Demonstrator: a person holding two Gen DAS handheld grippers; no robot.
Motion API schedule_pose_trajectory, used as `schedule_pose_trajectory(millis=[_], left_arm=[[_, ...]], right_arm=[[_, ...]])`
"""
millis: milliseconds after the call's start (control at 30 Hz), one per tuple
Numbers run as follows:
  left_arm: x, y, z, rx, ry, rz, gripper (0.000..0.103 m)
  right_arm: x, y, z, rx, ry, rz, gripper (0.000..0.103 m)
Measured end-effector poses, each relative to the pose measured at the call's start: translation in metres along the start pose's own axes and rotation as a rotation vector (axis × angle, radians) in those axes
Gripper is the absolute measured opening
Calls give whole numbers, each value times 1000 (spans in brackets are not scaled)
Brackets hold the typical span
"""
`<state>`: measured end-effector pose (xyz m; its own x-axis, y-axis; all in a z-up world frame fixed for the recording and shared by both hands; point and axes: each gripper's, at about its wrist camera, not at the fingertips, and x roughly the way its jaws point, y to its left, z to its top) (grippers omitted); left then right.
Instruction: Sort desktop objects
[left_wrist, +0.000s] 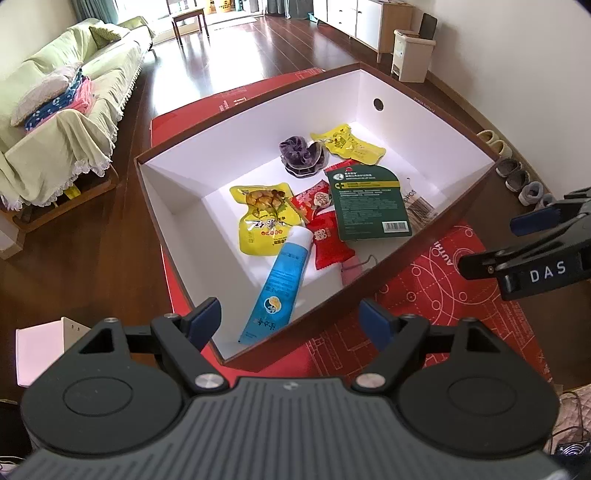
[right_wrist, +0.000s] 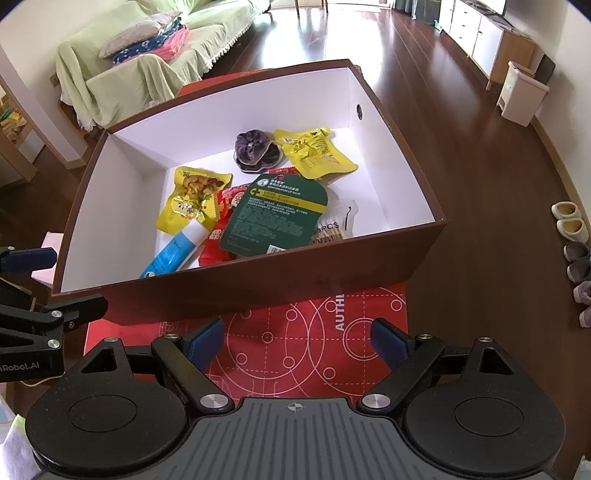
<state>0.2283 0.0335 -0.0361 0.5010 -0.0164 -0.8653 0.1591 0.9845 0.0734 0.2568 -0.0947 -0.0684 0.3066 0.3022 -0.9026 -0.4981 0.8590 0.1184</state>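
A brown box with white inside (left_wrist: 170, 221) (right_wrist: 332, 266) stands on a red mat (left_wrist: 436, 295) (right_wrist: 295, 339). Inside lie a blue tube (left_wrist: 280, 280) (right_wrist: 177, 251), two yellow snack packs (left_wrist: 262, 218) (left_wrist: 349, 144) (right_wrist: 192, 199) (right_wrist: 314, 151), red candy packs (left_wrist: 327, 243) (right_wrist: 216, 240), a dark green card (left_wrist: 369, 201) (right_wrist: 275, 214), a purple scrunchie (left_wrist: 301, 155) (right_wrist: 255, 149) and a cotton swab pack (left_wrist: 419, 206) (right_wrist: 332, 229). My left gripper (left_wrist: 291, 321) is open and empty above the box's near corner. My right gripper (right_wrist: 297, 343) is open and empty over the mat; it also shows in the left wrist view (left_wrist: 491, 243).
A sofa with a green cover (left_wrist: 62, 110) (right_wrist: 155, 55) stands to the left. A white cabinet (left_wrist: 354, 18) and a small bin (left_wrist: 412, 55) (right_wrist: 521, 92) stand at the far right. Slippers (right_wrist: 572, 229) line the right wall. White paper (left_wrist: 40, 354) lies at the left.
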Motion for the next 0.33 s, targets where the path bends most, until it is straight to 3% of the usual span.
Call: schedule_pose_trajectory(millis=[333], left_arm=[[1,-8,5,12,-15,17,79]], right_arm=[[-3,-10,-3,9,-12,14,89]])
